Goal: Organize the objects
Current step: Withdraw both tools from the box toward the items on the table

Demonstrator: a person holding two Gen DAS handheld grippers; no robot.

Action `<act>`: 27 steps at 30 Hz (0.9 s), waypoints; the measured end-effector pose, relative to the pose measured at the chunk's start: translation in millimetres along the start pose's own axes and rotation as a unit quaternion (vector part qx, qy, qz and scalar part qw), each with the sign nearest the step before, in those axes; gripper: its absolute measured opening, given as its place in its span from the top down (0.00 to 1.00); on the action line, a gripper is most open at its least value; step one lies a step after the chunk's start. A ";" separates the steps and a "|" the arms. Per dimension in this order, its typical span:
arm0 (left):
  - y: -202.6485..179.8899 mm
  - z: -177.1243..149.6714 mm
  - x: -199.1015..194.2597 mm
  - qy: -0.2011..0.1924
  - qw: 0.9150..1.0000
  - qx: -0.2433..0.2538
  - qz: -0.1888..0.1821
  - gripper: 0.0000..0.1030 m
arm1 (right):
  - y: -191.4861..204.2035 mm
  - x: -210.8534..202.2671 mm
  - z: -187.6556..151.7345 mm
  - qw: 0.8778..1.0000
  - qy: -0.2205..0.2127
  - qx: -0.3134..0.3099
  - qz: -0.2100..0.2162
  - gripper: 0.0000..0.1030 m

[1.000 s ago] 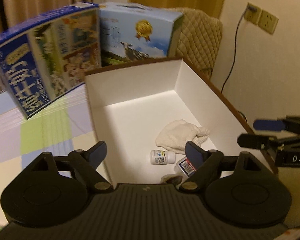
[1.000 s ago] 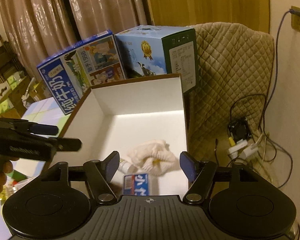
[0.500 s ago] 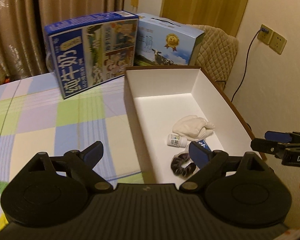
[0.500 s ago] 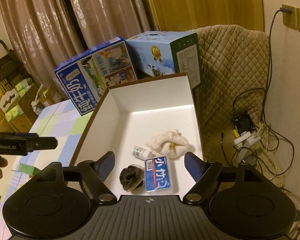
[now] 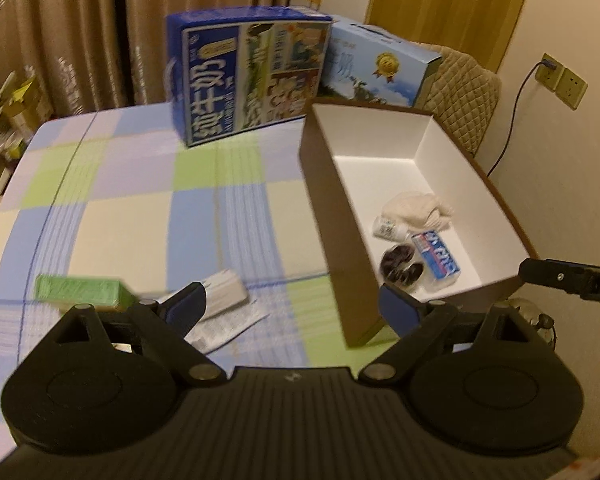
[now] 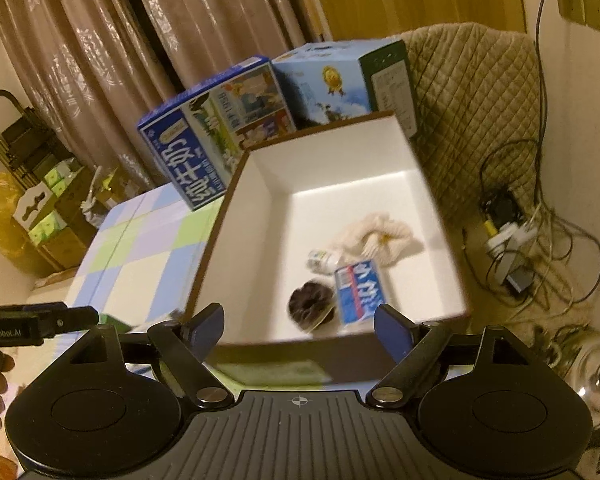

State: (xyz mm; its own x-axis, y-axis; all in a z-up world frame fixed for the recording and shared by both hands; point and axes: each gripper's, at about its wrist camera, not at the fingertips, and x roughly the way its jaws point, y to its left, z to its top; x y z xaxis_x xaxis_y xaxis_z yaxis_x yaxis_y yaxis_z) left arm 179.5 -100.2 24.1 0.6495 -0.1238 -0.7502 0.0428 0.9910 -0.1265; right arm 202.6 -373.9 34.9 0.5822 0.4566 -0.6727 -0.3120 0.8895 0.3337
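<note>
A brown box with a white inside point(image 5: 328, 208) point(image 6: 236, 240) stands at the right of the checked table. In it lie a cream cloth point(image 5: 416, 208) point(image 6: 376, 232), a small white bottle point(image 5: 388, 228) point(image 6: 320, 258), a dark scrunchie point(image 5: 400, 266) point(image 6: 310, 306) and a blue-and-white packet point(image 5: 438, 254) point(image 6: 358, 292). On the table near me lie a green box point(image 5: 80, 290) and a white paper packet point(image 5: 220, 300). My left gripper point(image 5: 292, 306) is open above the table's near part, left of the brown box. My right gripper point(image 6: 298, 326) is open above the brown box's near end.
Two large blue milk cartons point(image 5: 244, 80) point(image 5: 380, 68) stand at the back of the table. A quilted chair point(image 6: 480, 100) is behind the box. Cables and a power strip point(image 6: 512, 236) lie on the floor at right. Curtains hang behind.
Both grippers have pulled back and risen away from the box. The left one swung left, bringing the table, green box and paper packet into view. Both stayed open.
</note>
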 end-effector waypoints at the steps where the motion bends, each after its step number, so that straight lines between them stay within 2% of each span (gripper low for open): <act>1: 4.8 -4.4 -3.5 0.002 1.000 -0.004 0.002 0.12 | 3.3 -0.2 -3.0 1.000 0.002 0.001 0.001 0.22; 10: 46.2 -37.5 -30.8 0.006 0.999 -0.031 0.014 0.11 | 34.6 1.9 -28.5 1.000 0.015 0.017 0.007 0.22; 20: 99.4 -66.6 -63.9 -0.001 0.997 -0.058 0.047 0.09 | 79.1 20.3 -56.0 0.999 0.037 0.017 0.024 0.17; 27: 135.8 -86.8 -77.0 0.004 0.995 -0.075 0.064 0.09 | 117.4 39.0 -73.7 0.997 0.064 -0.014 0.033 0.17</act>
State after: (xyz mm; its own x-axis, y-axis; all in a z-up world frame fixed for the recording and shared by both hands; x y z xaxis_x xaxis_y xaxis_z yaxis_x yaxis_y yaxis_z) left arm 69.5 39.6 8.4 0.6370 0.0017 -0.7709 -0.1540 0.9801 -0.1252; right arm 133.3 -252.8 -0.8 0.4600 0.5061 -0.7296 -0.3682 0.8564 0.3619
